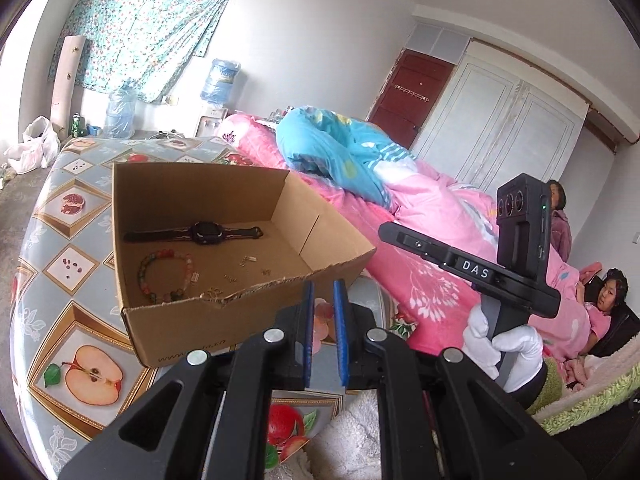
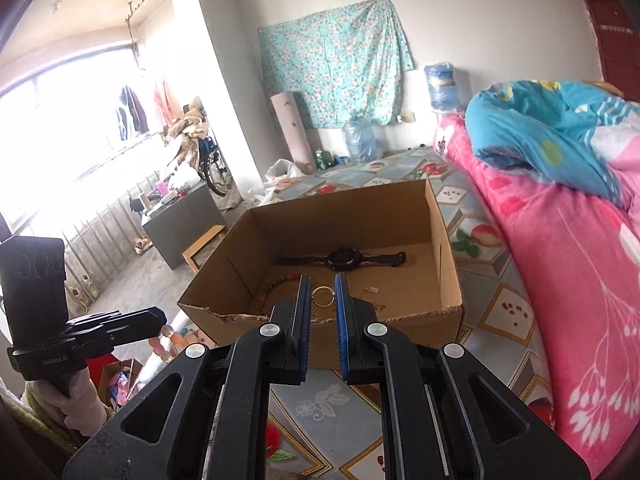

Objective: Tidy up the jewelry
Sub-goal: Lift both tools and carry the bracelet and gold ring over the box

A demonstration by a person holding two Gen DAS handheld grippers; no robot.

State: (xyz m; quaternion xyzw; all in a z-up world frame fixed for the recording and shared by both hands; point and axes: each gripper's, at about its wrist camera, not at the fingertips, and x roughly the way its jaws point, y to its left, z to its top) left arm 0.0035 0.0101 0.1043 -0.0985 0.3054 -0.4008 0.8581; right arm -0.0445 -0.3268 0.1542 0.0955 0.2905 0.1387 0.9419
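An open cardboard box [image 1: 240,184] [image 2: 352,208] sits on the fruit-patterned table [image 1: 72,320] [image 2: 504,308]. On its floor lie a black watch [image 1: 206,233] [image 2: 342,259], a multicoloured bead bracelet [image 1: 166,276] [image 2: 276,284] and small gold pieces [image 1: 248,260] [image 2: 372,290]. My left gripper [image 1: 324,320] [image 2: 160,318] hovers in front of the box's torn near wall, shut on a pink bead bracelet [image 1: 322,314] [image 2: 170,338] that dangles from its tip. My right gripper [image 2: 323,300] [image 1: 390,234] is over the near wall, shut on a thin gold ring [image 2: 323,295].
A bed with a pink quilt [image 1: 432,240] [image 2: 580,280] and a blue quilt [image 1: 340,148] [image 2: 560,128] runs along the table's right side. Two people [image 1: 604,300] are at the far end of the bed. Water bottles [image 1: 120,112] stand behind the table. White-gloved hands [image 1: 508,352] [image 2: 80,404] hold the grippers.
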